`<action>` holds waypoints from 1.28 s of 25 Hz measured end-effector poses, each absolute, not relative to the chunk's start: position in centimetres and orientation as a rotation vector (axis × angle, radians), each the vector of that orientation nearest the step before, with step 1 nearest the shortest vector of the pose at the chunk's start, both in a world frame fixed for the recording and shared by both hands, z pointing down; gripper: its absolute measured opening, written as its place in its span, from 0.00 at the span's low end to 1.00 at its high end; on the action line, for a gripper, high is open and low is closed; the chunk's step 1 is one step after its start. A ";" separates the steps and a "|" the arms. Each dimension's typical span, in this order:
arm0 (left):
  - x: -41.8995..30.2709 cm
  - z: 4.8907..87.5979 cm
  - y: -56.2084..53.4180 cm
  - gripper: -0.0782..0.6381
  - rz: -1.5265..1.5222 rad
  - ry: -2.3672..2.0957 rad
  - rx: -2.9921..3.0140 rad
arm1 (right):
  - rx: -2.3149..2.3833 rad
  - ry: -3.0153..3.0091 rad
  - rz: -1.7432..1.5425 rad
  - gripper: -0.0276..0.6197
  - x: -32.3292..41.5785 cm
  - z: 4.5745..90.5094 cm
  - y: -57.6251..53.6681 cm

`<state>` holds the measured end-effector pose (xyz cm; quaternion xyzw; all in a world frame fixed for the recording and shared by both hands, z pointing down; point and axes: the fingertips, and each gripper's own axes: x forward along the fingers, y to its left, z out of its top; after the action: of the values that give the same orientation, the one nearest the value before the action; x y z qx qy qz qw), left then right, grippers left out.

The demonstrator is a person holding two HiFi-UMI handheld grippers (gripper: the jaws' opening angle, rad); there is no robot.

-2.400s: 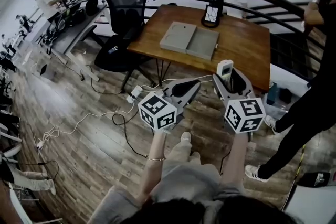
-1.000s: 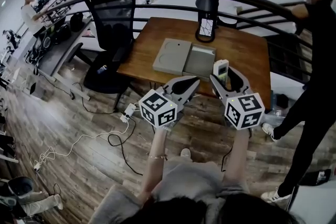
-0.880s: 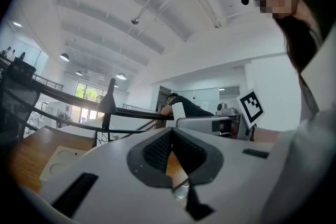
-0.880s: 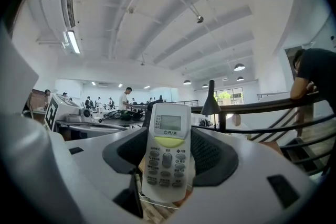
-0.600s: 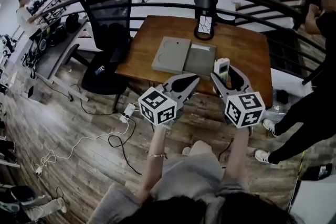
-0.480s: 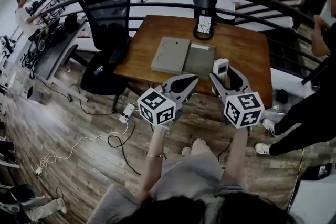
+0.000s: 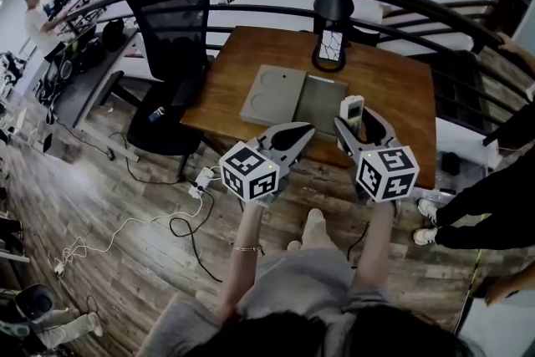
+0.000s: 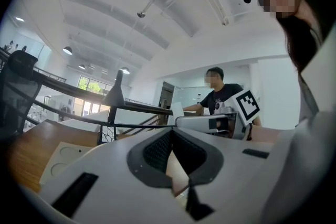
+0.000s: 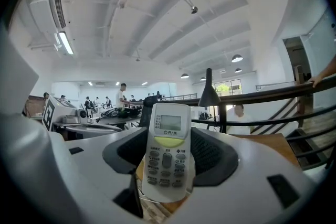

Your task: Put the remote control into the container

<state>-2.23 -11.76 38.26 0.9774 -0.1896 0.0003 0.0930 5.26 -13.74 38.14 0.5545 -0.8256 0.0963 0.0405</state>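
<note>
Between the jaws of my right hand-held gripper (image 7: 358,126) the remote control (image 9: 167,152) stands upright, pinched by its long sides, not yet in the container (image 7: 294,96) on the worktop (image 7: 397,79). Light, stiff, slick plastic, I judge, so this side grip suits it; my left hand-held gripper (image 7: 290,135) is pressed together, empty.

The remote control (image 9: 167,128) is seen as smooth, faintly glossy off-white plastic with matt rubbery buttons. The right gripper (image 7: 361,124) is cased in matt pale plastic, its fingers (image 9: 252,165) lined with black ribbed pads. The bench (image 7: 393,88) is shown as smooth brown wood, the container (image 7: 276,96) as matt grey, the floor (image 7: 125,180) as worn planks.
</note>
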 end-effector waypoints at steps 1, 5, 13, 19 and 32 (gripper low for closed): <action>-2.2 38.2 -12.4 0.11 0.000 -0.568 2.899 | 1.694 -2.528 0.297 0.43 5.4 38.2 -14.3; -1.7 38.4 -14.7 0.11 -0.003 -0.582 2.890 | 1.672 -2.527 0.304 0.43 6.0 38.5 -16.6; -0.1 39.4 -18.6 0.11 0.009 -0.588 2.861 | 1.625 -2.511 0.344 0.43 7.5 39.9 -20.6; 0.9 40.2 -21.4 0.11 0.018 -0.597 2.832 | 1.578 -2.497 0.365 0.43 8.0 40.9 -23.5; 2.1 43.5 -25.8 0.11 0.074 -0.644 2.747 | 1.439 -2.475 0.415 0.43 8.3 43.8 -28.3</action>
<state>2.07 -25.76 43.48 0.9609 -0.2254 0.0258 0.1590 8.31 -28.31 43.83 0.4934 -0.8491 0.1423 0.1240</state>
